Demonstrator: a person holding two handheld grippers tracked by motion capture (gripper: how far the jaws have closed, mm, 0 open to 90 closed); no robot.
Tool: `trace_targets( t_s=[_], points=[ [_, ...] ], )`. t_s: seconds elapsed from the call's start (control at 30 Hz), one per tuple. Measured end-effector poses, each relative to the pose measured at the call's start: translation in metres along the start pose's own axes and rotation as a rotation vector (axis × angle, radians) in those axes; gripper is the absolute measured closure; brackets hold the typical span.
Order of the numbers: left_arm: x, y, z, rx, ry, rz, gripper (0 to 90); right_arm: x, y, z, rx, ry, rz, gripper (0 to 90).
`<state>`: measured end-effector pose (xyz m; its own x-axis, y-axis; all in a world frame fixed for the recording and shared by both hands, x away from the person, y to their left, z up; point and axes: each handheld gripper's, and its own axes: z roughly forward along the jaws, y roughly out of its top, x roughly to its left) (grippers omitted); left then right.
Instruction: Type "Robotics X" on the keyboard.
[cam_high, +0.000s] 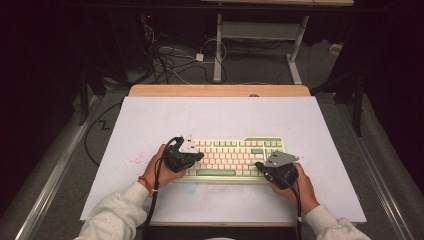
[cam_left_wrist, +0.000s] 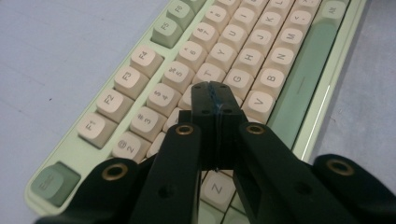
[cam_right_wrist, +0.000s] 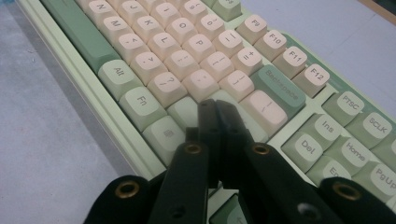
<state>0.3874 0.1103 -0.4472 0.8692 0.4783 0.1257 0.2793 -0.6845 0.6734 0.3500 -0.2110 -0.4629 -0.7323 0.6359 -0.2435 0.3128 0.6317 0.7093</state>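
A pale green keyboard (cam_high: 235, 159) with cream and green keys lies near the middle of the white table. My left gripper (cam_high: 196, 156) is held over its left end, jaws pressed together with nothing between them. In the left gripper view the shut tips (cam_left_wrist: 215, 93) hover above the keyboard (cam_left_wrist: 261, 60), just over the keys near D and F. My right gripper (cam_high: 259, 165) rests at the keyboard's right part, jaws also shut and empty. Its tips (cam_right_wrist: 215, 109) sit over the green keys near the Enter and Shift area of the keyboard (cam_right_wrist: 187, 56).
The white board (cam_high: 220, 120) covers a wooden table (cam_high: 220, 90); faint red marks (cam_high: 136, 159) stain it left of the keyboard. Beyond the far edge are cables (cam_high: 170, 62) and a desk frame (cam_high: 260, 35) on the floor.
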Motion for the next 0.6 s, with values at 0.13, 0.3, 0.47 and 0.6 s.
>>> trace_targets(
  t_s=[0.13,0.3,0.47,0.6],
  points=[
    [0.001,0.005,0.006,0.011,-0.007,0.001,88.1,0.0,0.0,0.0,0.001,-0.001,-0.002,90.0],
    [0.002,0.009,0.012,0.022,-0.007,0.003,88.1,0.0,0.0,0.0,0.002,-0.003,-0.005,90.0],
    [0.005,0.011,0.016,0.024,-0.001,-0.007,88.1,0.0,0.0,0.0,0.002,-0.002,-0.004,90.0],
    [0.006,0.012,0.018,0.03,-0.002,-0.007,88.2,0.0,0.0,0.0,0.003,-0.001,-0.001,90.0]
  ],
)
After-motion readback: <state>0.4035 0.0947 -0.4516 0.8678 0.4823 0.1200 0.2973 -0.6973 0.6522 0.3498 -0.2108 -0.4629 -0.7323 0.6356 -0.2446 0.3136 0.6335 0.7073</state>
